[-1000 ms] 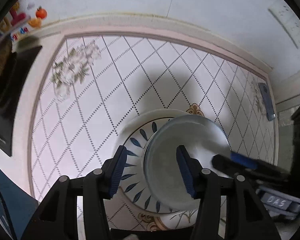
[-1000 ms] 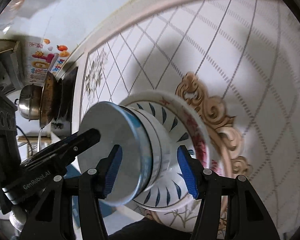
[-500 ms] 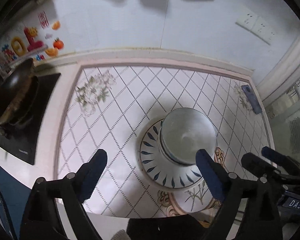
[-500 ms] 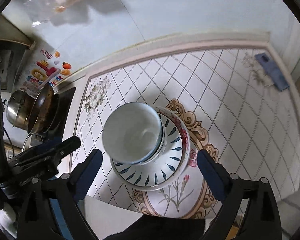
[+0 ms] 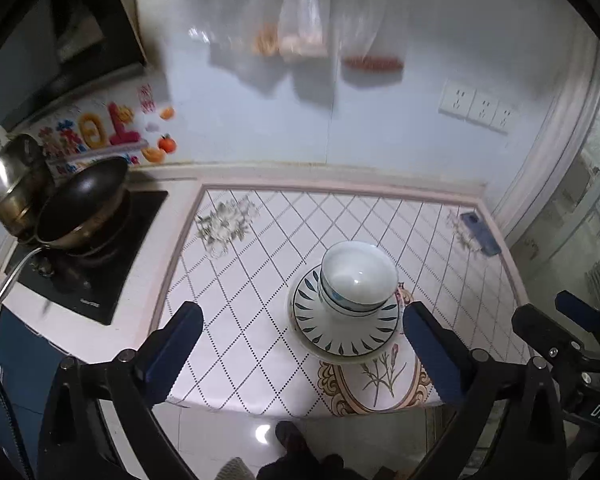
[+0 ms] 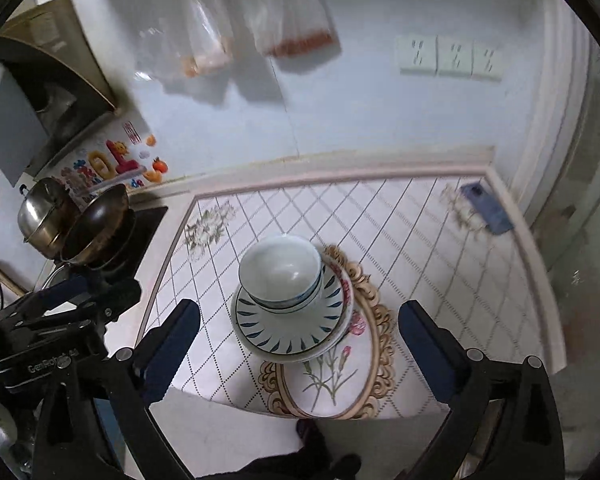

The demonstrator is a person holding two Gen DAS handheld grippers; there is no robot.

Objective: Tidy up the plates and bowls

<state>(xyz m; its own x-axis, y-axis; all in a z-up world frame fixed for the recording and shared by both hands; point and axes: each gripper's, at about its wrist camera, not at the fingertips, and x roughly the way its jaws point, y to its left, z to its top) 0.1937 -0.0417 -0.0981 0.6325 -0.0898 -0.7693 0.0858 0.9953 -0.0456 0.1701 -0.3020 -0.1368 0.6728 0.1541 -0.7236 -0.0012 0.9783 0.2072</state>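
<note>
Stacking looks done, judging by how things lie: bowls [image 5: 357, 276] sit nested on the plates [image 5: 342, 330], near the counter [image 5: 260, 248] front edge, over the floral oval of the mat. Nothing else loose to tidy in either view (phone [image 5: 478, 233] lies well right of the stack, near the wall corner; wok [image 5: 82, 208] and pot [image 5: 14, 184] well left, by the hob).

Left gripper [image 5: 300, 356] is spread wide, holding nothing, raised back from the stack w/ the stack showing between its fingers. Right gripper [image 6: 298, 354] likewise spread wide and empty, stack between its fingers, clear of it.

Next move, I'd judge: none needed on the stack, unless it wants nudging further from the edge, which would call for a slow two-sided push at plate level.
</note>
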